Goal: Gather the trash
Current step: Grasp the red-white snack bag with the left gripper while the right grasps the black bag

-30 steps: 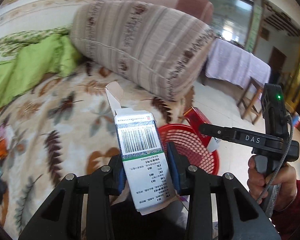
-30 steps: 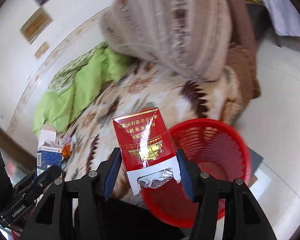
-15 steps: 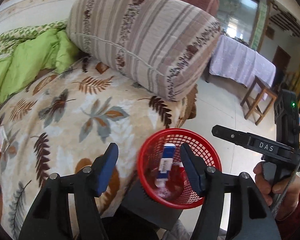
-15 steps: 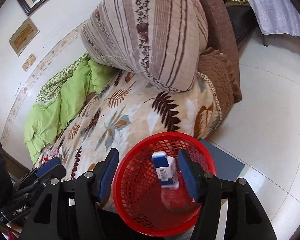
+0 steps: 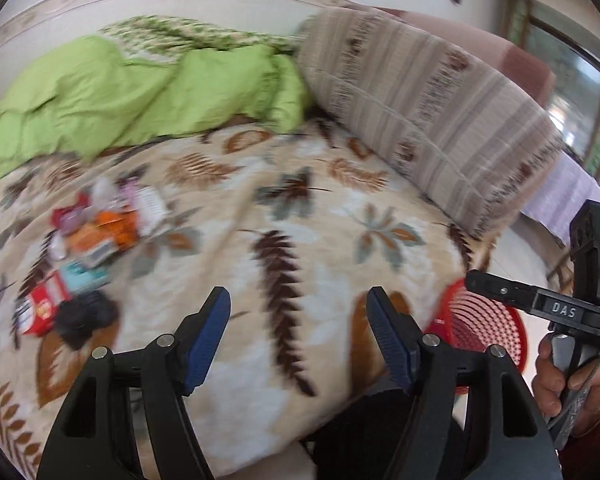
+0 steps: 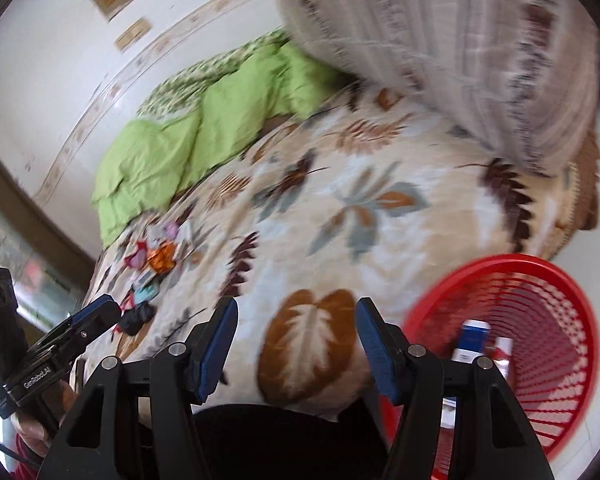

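Left gripper [image 5: 298,336]: the jaws are opening, with nothing between the blue pads [image 5: 208,340]. Only the leaf-patterned blanket [image 5: 300,248] lies beyond them.

Right gripper [image 6: 296,344]: the jaws stand apart and hold nothing; the blue pads [image 6: 218,346] frame a brown leaf print on the blanket [image 6: 340,220].

Trash pile [image 5: 88,256]: a loose, motion-blurred heap of wrappers and small cartons on the blanket, ahead of the left gripper and off to its left side. Individual items cannot be fully resolved. An orange wrapper [image 5: 116,228], a teal carton [image 5: 86,276], a red-and-white packet [image 5: 40,308] and a dark crumpled item [image 5: 86,316] can be made out. In the right wrist view the same pile [image 6: 152,264] lies far to the left of the right gripper, just beyond the tip of the left gripper [image 6: 96,316].

Red mesh basket [image 6: 520,348]: positioned directly to the right of the right gripper, at the edge of the bed, partly behind its right finger. It contains a blue-and-white carton [image 6: 470,340] and a red-and-white item that is too blurred to identify. In the left wrist view the basket [image 5: 488,324] sits to the right of the left gripper, beneath the right gripper [image 5: 500,290], which a hand [image 5: 568,384] holds by its handle.

Background: a green quilt [image 5: 140,92] lies far ahead on the left; a striped bolster [image 5: 428,112] lies far ahead on the right.
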### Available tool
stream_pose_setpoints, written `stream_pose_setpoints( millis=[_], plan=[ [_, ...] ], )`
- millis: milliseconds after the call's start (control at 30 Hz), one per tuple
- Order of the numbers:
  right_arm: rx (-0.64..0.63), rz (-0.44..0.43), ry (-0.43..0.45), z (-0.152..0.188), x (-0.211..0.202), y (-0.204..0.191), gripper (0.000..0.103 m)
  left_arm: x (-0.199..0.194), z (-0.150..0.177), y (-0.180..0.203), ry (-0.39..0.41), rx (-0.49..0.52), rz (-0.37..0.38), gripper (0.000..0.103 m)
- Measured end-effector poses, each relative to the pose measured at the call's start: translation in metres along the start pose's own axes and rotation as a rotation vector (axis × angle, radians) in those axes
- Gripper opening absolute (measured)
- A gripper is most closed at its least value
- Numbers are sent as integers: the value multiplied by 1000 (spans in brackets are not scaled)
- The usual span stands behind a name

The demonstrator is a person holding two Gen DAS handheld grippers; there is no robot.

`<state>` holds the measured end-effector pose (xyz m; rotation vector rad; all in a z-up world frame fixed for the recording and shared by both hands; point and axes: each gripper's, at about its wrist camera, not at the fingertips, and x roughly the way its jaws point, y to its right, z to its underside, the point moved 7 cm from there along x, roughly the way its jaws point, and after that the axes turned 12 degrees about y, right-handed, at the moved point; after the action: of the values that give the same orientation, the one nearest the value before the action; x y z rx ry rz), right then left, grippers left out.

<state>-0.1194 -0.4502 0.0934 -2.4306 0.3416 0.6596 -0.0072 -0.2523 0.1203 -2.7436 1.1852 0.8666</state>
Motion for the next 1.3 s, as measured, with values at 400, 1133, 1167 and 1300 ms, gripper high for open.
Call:
stream_pose_setpoints(
  millis=[400, 1133, 1167, 1300],
  plan=[
    [-200, -200, -240, 49, 137, -171, 76, -46, 3, -225, 73, -285, -396, 70],
    [-129, -210, -304, 93, 210, -206, 76, 37, 65, -293, -144, -443, -240, 56],
    [-122, -209, -301, 93, 209, -203, 76, 38, 64, -294, -139, -449, -244, 48],
    [-120, -215, -313, 99, 209, -200, 77, 40, 61, -297, -114, -516, -195, 37]
  ],
)
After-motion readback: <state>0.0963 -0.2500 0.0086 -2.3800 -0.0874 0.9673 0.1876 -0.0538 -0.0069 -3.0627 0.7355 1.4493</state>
